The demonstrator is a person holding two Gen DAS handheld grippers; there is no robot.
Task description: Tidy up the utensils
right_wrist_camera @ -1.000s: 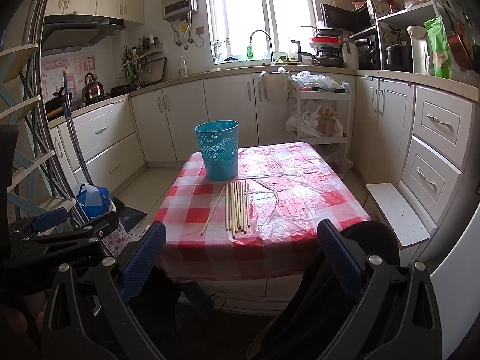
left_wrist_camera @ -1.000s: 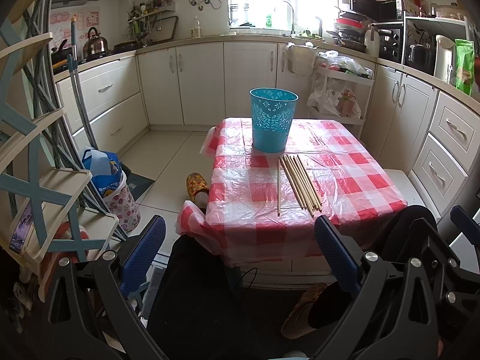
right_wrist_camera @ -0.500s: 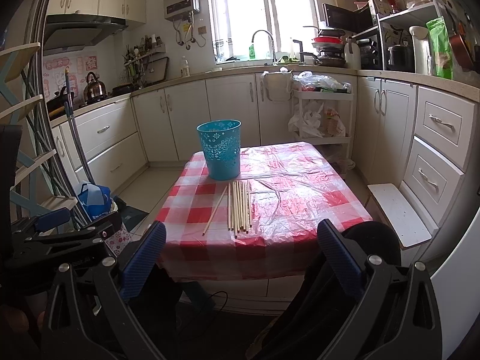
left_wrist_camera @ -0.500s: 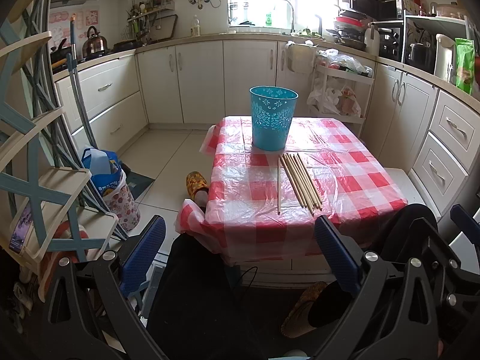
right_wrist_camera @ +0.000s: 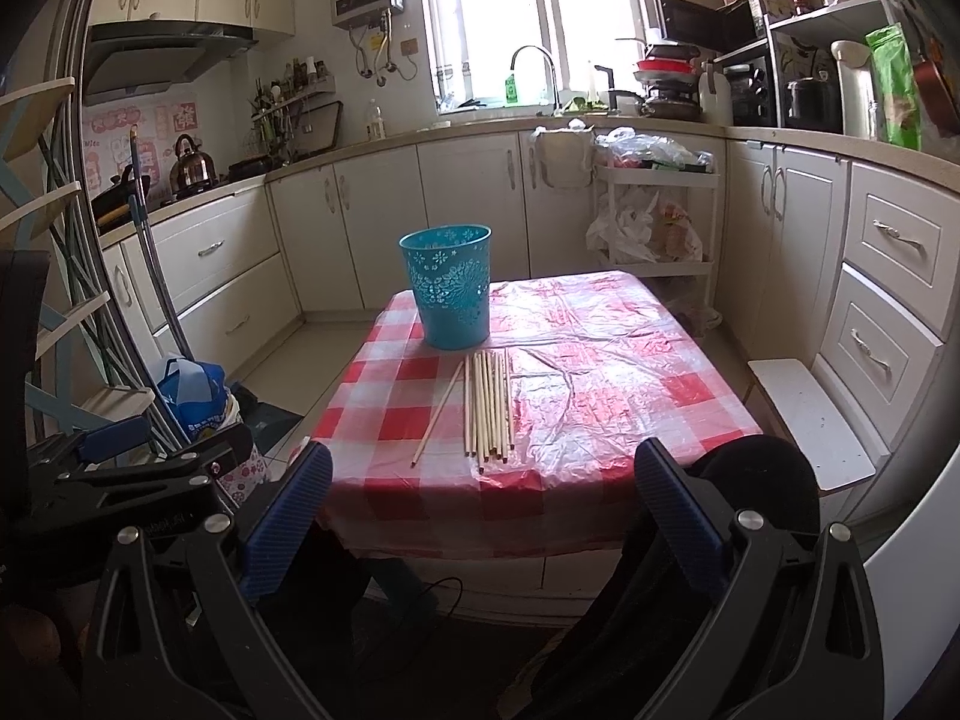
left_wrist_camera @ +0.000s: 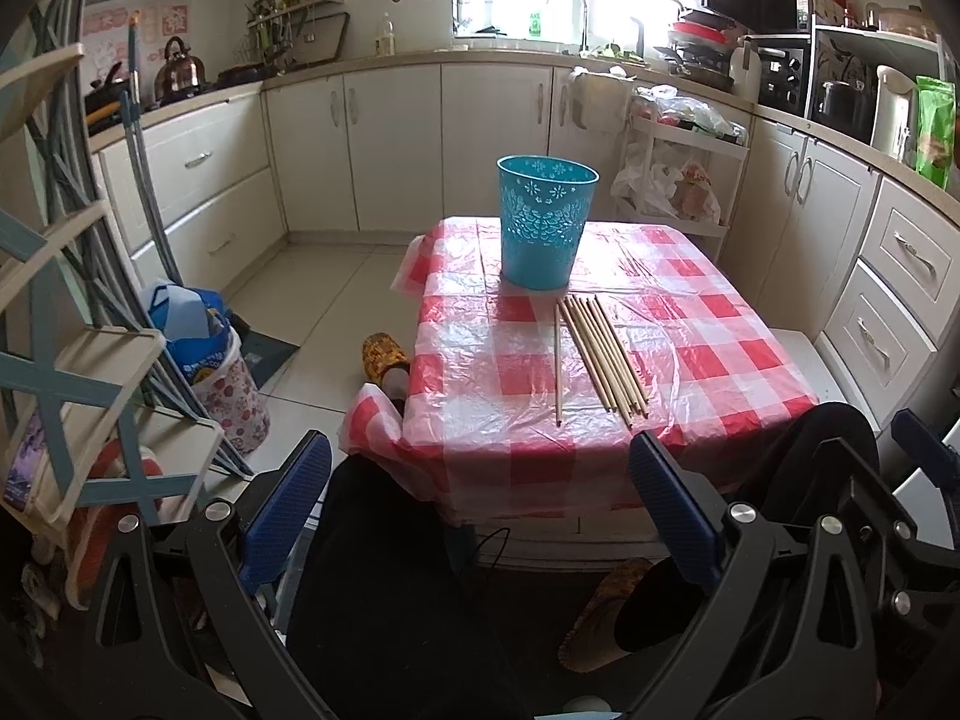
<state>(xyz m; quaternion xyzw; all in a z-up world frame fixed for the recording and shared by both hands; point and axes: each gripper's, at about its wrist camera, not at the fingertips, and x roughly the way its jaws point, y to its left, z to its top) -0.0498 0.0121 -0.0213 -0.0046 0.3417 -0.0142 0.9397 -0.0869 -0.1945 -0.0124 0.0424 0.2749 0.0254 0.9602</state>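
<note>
You hold both hand-held grippers back from counter (right_wrist_camera: 600,360), well short of chopsticks. Left hand-held gripper (left_wrist_camera: 480,498) jaws spread wide, empty; right hand-held gripper (right_wrist_camera: 480,498) same. Chopsticks (right_wrist_camera: 489,411) lie bundled near front edge, one stray stick (right_wrist_camera: 438,414) angled beside them. Blue basket (right_wrist_camera: 453,288) upright just behind, likely their destination. Nothing grasped yet.

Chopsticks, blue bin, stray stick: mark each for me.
Chopsticks (right_wrist_camera: 489,405), right wrist view, middle of the bundle.
Blue bin (right_wrist_camera: 453,294), right wrist view, front wall.
Stray stick (left_wrist_camera: 557,363), left wrist view, mid-length.
</note>
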